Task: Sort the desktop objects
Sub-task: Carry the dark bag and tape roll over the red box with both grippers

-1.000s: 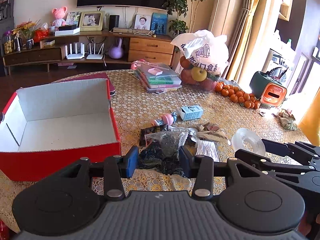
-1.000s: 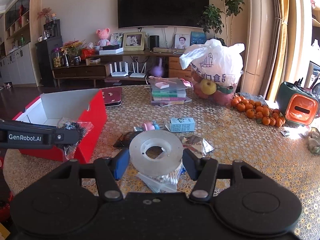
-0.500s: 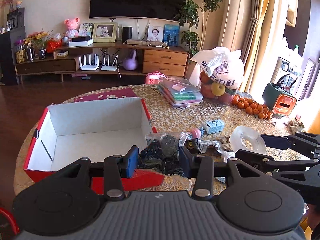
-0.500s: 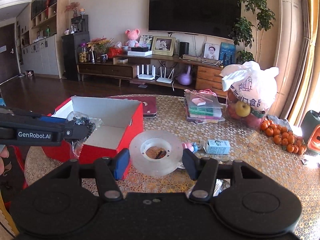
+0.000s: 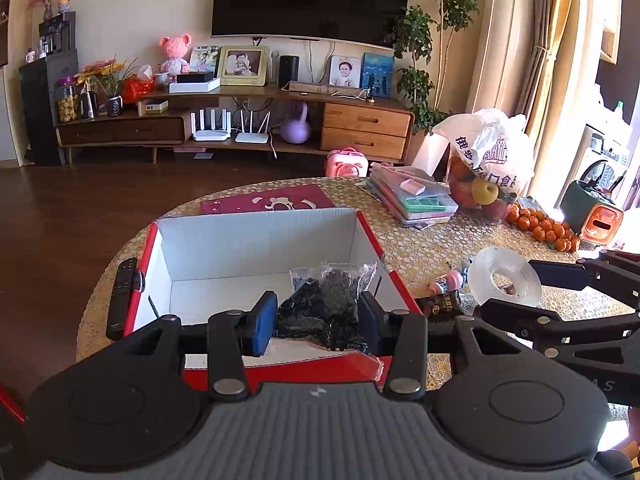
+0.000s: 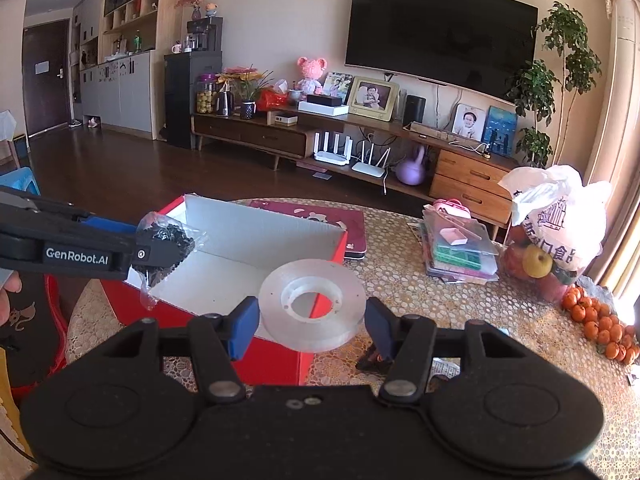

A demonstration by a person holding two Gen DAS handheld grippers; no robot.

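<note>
Plastic bag (image 5: 328, 300) of dark bits, contents unclear, sits clamped in my left gripper (image 5: 318, 322) over the red box (image 5: 256, 256), hiding its near floor. Right wrist view: my right gripper (image 6: 312, 322) pinches a clear tape roll (image 6: 312, 304) above the box's corner.

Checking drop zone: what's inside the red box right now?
The red box shows bare white walls and floor, nothing lying inside. The left tongs hold a clear bag of dark bits over its near side, covering part of the floor there.
</note>
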